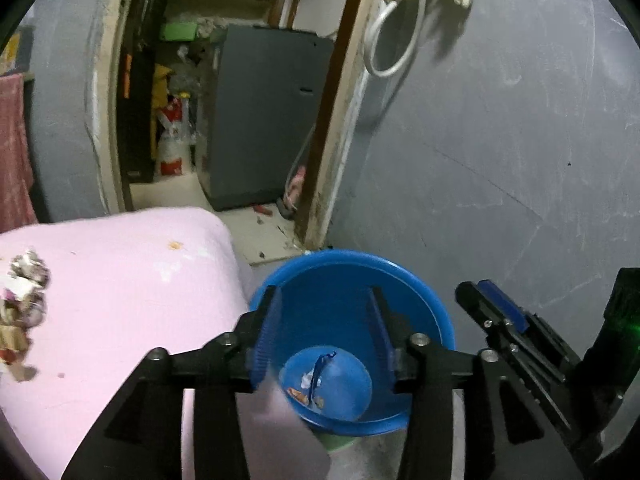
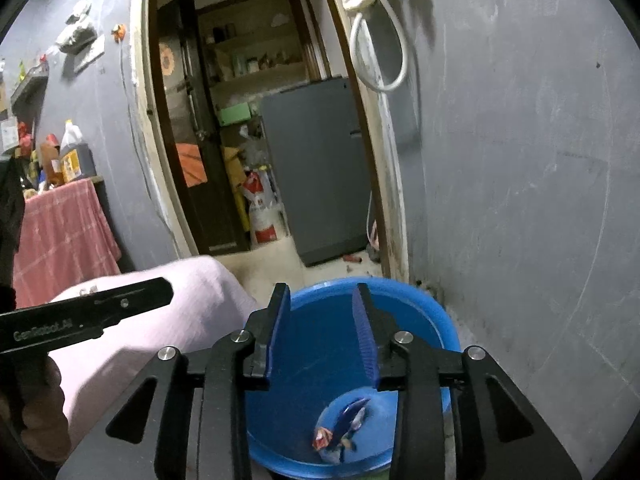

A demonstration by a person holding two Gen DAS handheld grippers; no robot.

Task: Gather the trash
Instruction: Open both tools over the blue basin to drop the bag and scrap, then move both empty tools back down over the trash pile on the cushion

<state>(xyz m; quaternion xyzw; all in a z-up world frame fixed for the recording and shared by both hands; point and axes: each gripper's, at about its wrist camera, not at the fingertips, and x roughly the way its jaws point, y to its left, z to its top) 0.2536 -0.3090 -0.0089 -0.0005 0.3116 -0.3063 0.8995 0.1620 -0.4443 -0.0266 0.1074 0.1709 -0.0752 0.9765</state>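
The left gripper [image 1: 324, 322] and the right gripper [image 2: 322, 326] are both positioned over a round, smooth blue plastic bucket [image 1: 424, 304], each with its jaws parted and nothing between the ribbed blue pads; both are released. The bucket tapers to a narrower flat bottom, where crumpled trash [image 2: 344, 426] rests: a dark blue wrapper with red and white scraps, its detail softened by blur. The bucket stands on the floor just beside the corner of a bed covered with a soft pink sheet [image 1: 120, 280], and near a scuffed grey painted wall [image 1: 500, 140]. A further pile of crumpled wrappers [image 1: 22, 304] lies at the left edge of the sheet, cut off by the frame and blurred. In the right wrist view, the left gripper's black housing [image 2: 84, 316] crosses the lower left, with part of the hand [image 2: 44, 420] holding it visible in shadow. The bucket's near rim is hidden behind the black gripper linkages. Through the doorway stands a grey rectangular appliance [image 2: 316, 168].
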